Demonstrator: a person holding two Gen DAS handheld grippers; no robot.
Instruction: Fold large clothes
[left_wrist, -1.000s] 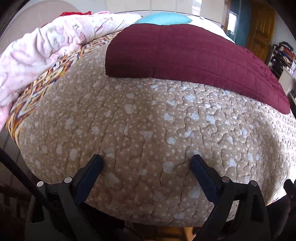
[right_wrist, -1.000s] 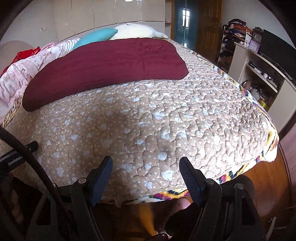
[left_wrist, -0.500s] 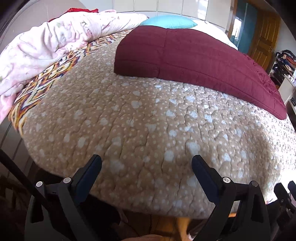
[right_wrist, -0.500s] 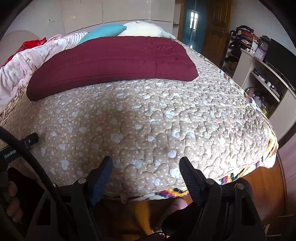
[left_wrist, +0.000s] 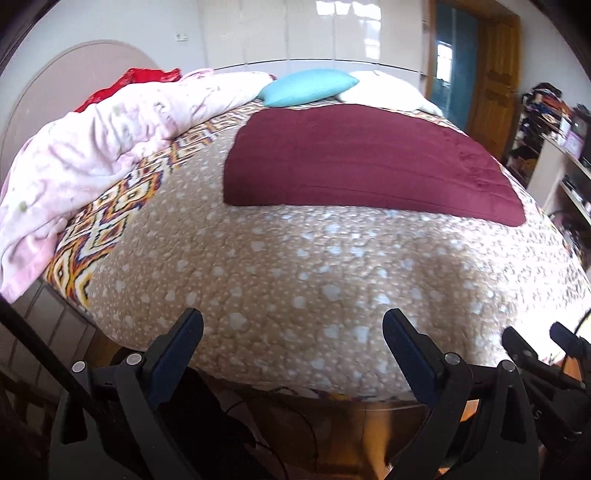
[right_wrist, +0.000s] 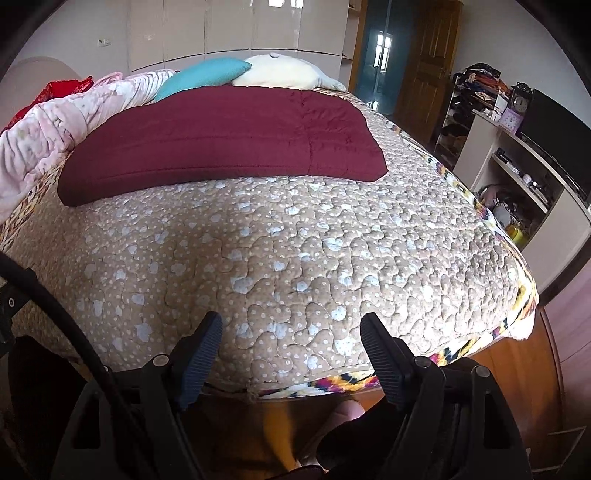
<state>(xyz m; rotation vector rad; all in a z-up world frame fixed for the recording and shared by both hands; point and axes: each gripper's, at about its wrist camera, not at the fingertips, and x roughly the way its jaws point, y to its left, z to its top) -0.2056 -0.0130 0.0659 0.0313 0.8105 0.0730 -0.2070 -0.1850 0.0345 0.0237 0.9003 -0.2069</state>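
A large maroon quilted blanket (left_wrist: 369, 162) lies folded flat across the far half of the bed; it also shows in the right wrist view (right_wrist: 221, 136). It rests on a beige spotted bedspread (left_wrist: 295, 266) (right_wrist: 295, 240). My left gripper (left_wrist: 291, 343) is open and empty, above the bed's near edge. My right gripper (right_wrist: 291, 343) is open and empty, also above the near edge. Both are well short of the maroon blanket.
A pink crumpled quilt (left_wrist: 92, 147) is piled along the bed's left side. A teal pillow (left_wrist: 306, 86) and a cream pillow (right_wrist: 280, 74) lie at the head. Shelves with a TV (right_wrist: 554, 129) stand at the right. A wooden door (right_wrist: 432, 55) is behind.
Both grippers have pulled back and risen, so more of the bed and room shows. Their jaws stay open. The maroon blanket has not moved.
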